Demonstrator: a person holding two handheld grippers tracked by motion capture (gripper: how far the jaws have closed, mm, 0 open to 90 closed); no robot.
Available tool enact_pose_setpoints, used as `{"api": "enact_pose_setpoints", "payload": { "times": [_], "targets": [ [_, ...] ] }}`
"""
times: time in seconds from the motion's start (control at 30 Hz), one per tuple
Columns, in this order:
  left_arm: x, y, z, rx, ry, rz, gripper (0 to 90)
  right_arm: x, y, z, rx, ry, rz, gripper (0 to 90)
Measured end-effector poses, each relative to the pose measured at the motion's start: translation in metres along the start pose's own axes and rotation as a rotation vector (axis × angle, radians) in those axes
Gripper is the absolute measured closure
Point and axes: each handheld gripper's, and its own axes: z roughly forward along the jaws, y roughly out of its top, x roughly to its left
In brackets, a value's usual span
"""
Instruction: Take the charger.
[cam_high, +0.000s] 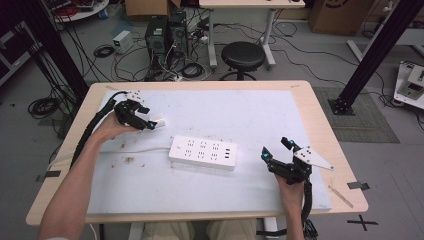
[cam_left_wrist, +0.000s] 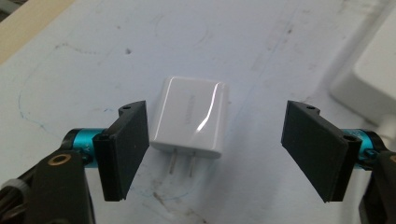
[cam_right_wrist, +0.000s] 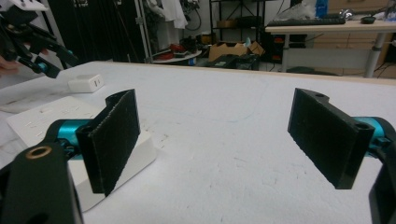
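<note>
In the left gripper view, the left gripper (cam_left_wrist: 215, 154) is spread wide around a white charger (cam_left_wrist: 191, 116) lying flat on the counter (cam_left_wrist: 93, 60), prongs toward the camera, its left jaw just beside the charger's edge. In the high view, at mid right, the right gripper (cam_high: 277, 148) is likewise spread and holds nothing, well apart from the white power strip (cam_high: 202, 152) at centre frame.

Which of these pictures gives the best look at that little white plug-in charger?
The left gripper view: the charger lies close between the open jaws, its two prongs plain. The high view shows it as a small white block by the left gripper; the right gripper view shows it far off.
</note>
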Motion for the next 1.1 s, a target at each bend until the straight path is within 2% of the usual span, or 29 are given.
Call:
{"api": "enact_pose_setpoints", "payload": {
  "times": [0.1, 0.2, 0.23, 0.33, 0.37, 0.47, 0.53, 0.6, 0.87, 1.0, 1.1],
  "targets": [
    [0.004, -0.002, 0.008, -0.021, -0.021, -0.009, 23.3, 0.0, 0.0, 0.001, 0.0, 0.001, 0.0, 17.0],
    [0.004, -0.002, 0.008, -0.021, -0.021, -0.009, 23.3, 0.0, 0.0, 0.001, 0.001, 0.0, 0.001, 17.0],
    [0.006, -0.005, 0.019, -0.007, -0.02, 0.0, 23.3, 0.0, 0.0, 0.001, 0.009, -0.007, 0.003, 17.0],
    [0.005, -0.005, 0.023, -0.005, -0.022, 0.001, 23.6, 0.0, 0.0, 0.001, 0.009, -0.007, -0.003, 17.0],
    [0.005, -0.005, 0.026, 0.004, -0.023, 0.013, 23.6, 0.0, 0.0, 0.001, 0.011, -0.008, -0.004, 17.0],
    [0.005, -0.006, 0.03, 0.005, -0.025, 0.002, 24.5, 0.001, 0.0, 0.001, 0.015, -0.009, -0.001, 17.0],
    [0.007, -0.007, 0.032, 0.009, -0.032, -0.017, 24.6, 0.001, 0.0, 0.001, 0.015, -0.009, -0.001, 17.0],
    [0.008, -0.008, 0.033, 0.01, -0.039, -0.019, 25.1, 0.001, 0.0, 0.001, 0.015, -0.009, -0.001, 17.0],
    [0.01, -0.01, 0.035, 0.013, -0.044, -0.02, 28.6, 0.001, 0.0, 0.002, 0.016, -0.012, -0.001, 17.0],
    [0.01, -0.01, 0.036, 0.014, -0.033, -0.007, 29.9, 0.001, 0.001, 0.002, 0.018, -0.013, -0.001, 17.0],
    [0.011, -0.01, 0.036, 0.015, -0.027, -0.007, 34.0, 0.001, 0.001, 0.002, 0.018, -0.013, -0.004, 17.0]
  ]
}}
